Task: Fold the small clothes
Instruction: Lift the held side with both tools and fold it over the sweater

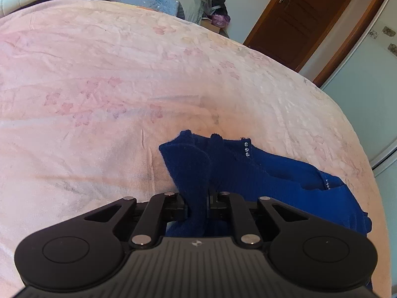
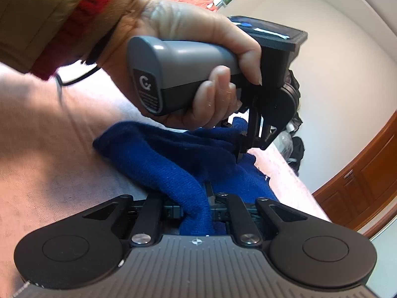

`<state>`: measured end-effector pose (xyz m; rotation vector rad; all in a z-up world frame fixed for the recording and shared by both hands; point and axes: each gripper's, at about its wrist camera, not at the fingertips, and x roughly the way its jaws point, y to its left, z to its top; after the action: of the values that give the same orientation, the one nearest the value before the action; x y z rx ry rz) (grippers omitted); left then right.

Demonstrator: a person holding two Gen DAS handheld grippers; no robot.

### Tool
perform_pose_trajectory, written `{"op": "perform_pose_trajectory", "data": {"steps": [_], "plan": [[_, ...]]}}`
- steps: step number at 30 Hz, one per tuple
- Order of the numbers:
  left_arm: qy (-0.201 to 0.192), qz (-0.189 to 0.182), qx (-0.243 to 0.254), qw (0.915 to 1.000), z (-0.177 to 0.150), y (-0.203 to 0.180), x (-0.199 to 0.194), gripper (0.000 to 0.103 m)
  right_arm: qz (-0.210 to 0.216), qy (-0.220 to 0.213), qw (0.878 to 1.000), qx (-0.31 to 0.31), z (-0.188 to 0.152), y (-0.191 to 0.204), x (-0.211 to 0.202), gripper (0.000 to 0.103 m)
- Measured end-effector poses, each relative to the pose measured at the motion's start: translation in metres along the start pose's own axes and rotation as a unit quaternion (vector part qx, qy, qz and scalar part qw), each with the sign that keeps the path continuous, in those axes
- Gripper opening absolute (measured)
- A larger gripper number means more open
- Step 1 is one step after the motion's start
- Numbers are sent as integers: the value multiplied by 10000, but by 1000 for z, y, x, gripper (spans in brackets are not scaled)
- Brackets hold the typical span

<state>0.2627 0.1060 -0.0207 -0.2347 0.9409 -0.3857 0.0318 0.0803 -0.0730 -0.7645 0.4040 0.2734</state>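
1. A pink bedspread [image 1: 124, 74] is seen, with a blue knit [image 1: 260, 171] lying bunched near its edge.
2. The knit is pinched by both tools: the left gripper [image 1: 197, 207] and the right gripper [image 2: 197, 209] are each clamped on a fold.
3. No finished fold is visible; folding is judged barely begun.

A brown door [image 1: 297, 22] stands beyond the pink blanket [image 1: 124, 74].
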Motion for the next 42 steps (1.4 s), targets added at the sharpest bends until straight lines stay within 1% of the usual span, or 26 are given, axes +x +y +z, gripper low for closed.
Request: {"op": "perform_pose_trajectory", "data": {"steps": [2,6,9,12,16,18,26,34,42], "plan": [[-66,148,97,9998,1,-9,-6,11,88,-72,9996,246,0,-11,-9,10],[-198,358,241,9989,4,-28,-19,10,14,-242,9981,562,-4,-30,-28,9],[-257,587,404,9971,5,-45,-25,10,12,-303,9961,828,-10,-45,-38,8],[-284,886,572,9940,5,-61,-27,10,35,-337,9937,1068,-18,-55,-47,7],[-346,1187,805,9890,2,-81,-29,10,61,-337,9906,1326,-26,-64,-58,7],[-373,1303,910,9866,1,-90,-29,10,82,-325,9888,1454,-28,-80,-55,7],[-491,1400,1122,9825,0,-122,-36,10,124,-307,9794,1990,-45,-97,-69,6],[-534,1499,1270,9791,0,-153,-37,10,3,-346,9712,2355,-62,-108,-81,5],[-542,1452,1491,9766,-3,-189,-30,10,-69,-308,9632,2670,-83,-120,-96,4]]}}
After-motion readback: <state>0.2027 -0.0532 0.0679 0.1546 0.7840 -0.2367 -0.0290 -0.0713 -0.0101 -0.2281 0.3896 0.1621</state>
